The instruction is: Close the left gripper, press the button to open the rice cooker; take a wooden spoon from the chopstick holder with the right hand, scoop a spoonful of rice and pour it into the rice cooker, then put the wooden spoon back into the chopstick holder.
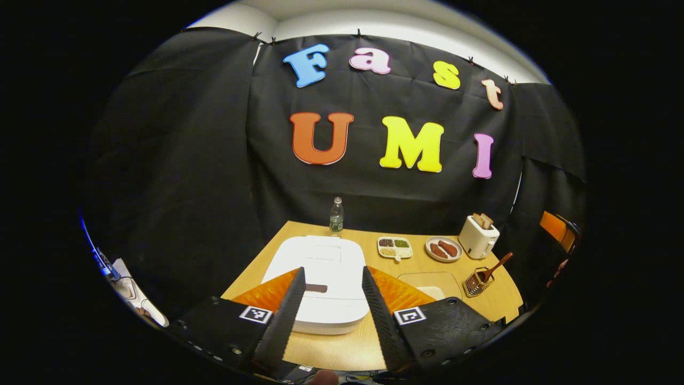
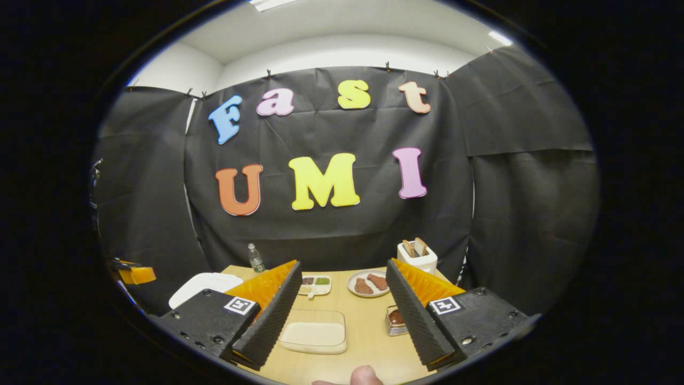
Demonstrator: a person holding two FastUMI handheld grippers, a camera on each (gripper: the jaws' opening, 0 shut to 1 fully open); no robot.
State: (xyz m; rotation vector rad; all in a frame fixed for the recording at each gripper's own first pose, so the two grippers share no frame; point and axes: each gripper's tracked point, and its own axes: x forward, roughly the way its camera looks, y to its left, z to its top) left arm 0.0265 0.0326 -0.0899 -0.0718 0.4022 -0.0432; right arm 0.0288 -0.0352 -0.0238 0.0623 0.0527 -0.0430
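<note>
Left gripper [image 1: 331, 305] open above white, flat-lidded rice cooker [image 1: 320, 278] at table's left edge; unclosed, could straddle dark lid button [image 1: 316, 288]. Right gripper [image 2: 342, 315] open, empty. Brown wooden spoon [image 1: 497, 266] in wire chopstick holder [image 1: 475, 282], right edge; tipping risk.

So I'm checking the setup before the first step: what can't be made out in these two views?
- Rice cooker button: in the left gripper view, a dark mark between the left gripper fingers, too small to confirm.
- Chopstick holder: in the right gripper view, partly behind a finger of the right gripper.
- Divided dish contents: too small to identify.
</note>
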